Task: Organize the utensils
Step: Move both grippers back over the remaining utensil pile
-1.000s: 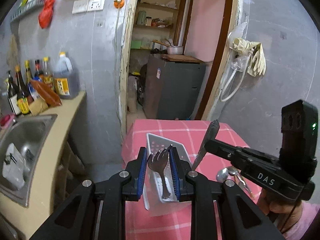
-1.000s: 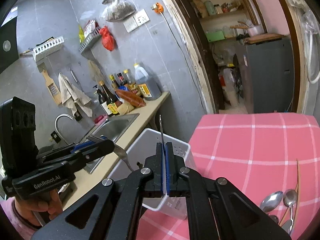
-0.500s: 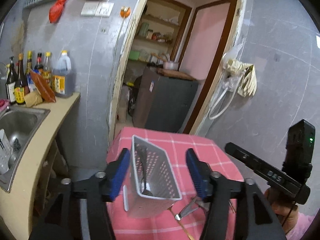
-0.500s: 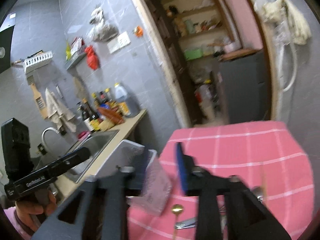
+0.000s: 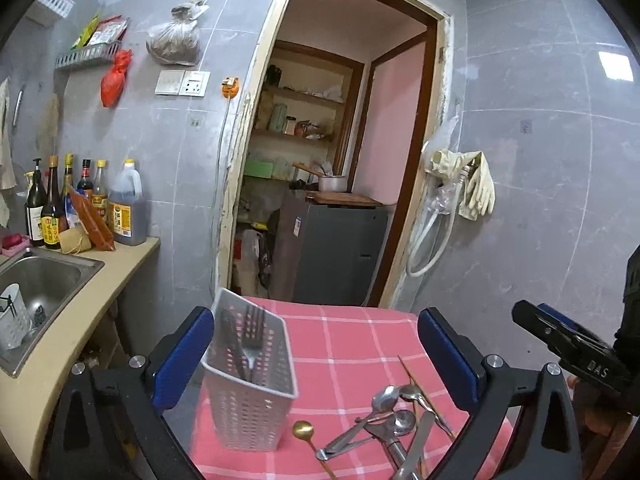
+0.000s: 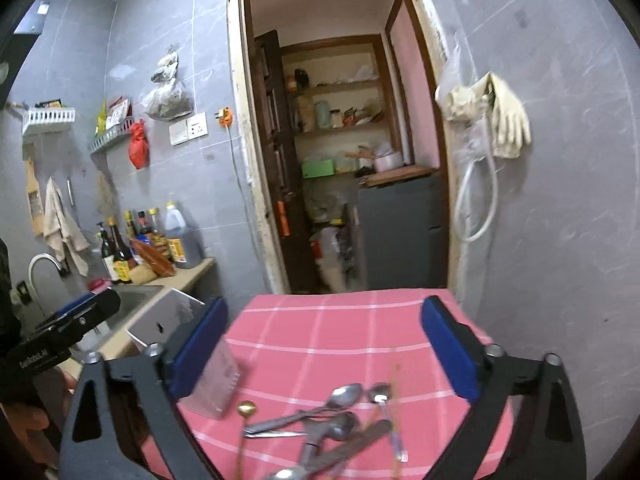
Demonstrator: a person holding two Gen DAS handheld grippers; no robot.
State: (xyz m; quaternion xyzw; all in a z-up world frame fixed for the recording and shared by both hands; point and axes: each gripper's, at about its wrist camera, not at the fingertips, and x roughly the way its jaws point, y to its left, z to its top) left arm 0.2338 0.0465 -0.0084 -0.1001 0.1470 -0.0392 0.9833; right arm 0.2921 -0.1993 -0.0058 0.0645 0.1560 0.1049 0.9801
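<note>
Both hand-held grippers, the left [image 5: 312, 354] and the right [image 6: 322, 350], have just been opening to full width with nothing between the jaws, the loose utensils [image 6: 332, 420] lying low centre on the pink-checked bench [image 6: 320, 328], handles pointing lower-left toward the right one, nearer it, the caddy [image 5: 250, 380] at their left.

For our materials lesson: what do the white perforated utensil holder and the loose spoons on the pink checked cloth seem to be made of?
White perforated utensil holder: probably matt plastic, with evenly moulded holes. Loose spoons: apparently polished steel, grey and reflective; one round-bowled spoon looks gold-toned.
</note>
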